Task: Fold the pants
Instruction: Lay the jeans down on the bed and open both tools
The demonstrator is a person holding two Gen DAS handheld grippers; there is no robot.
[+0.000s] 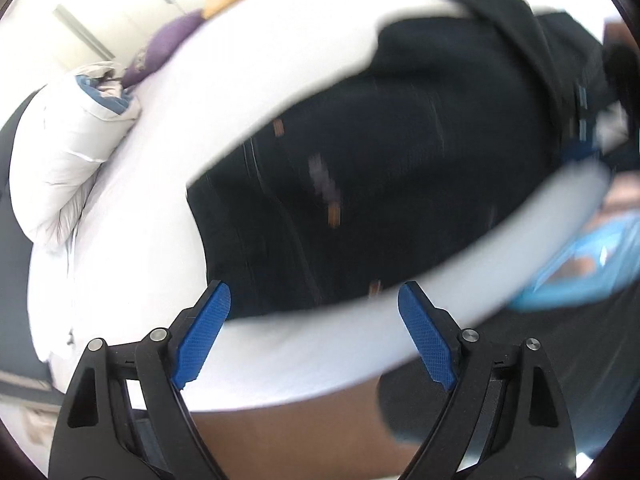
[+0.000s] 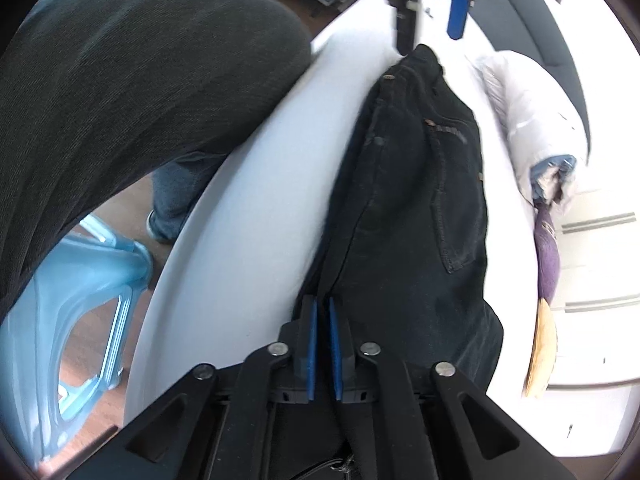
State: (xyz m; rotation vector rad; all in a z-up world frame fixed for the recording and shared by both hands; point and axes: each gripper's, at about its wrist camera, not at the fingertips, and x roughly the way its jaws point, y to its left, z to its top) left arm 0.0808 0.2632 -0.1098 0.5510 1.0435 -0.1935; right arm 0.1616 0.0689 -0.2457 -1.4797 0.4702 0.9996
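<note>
Dark denim pants (image 1: 400, 168) lie across the white bed (image 1: 132, 264), waist end toward my left gripper. My left gripper (image 1: 314, 320) is open and empty, just short of the waist edge; the view is blurred. In the right wrist view the pants (image 2: 416, 200) stretch away along the bed (image 2: 248, 216). My right gripper (image 2: 322, 312) is shut on the near edge of the pants. The left gripper (image 2: 436, 20) shows at the far end, open above the waistband.
A white folded duvet (image 1: 68, 152) and a purple cushion (image 1: 164, 48) lie at the bed's far side. A light blue plastic stool (image 2: 76, 304) stands on the wooden floor beside the bed. The person's dark-clothed body (image 2: 120, 92) leans close.
</note>
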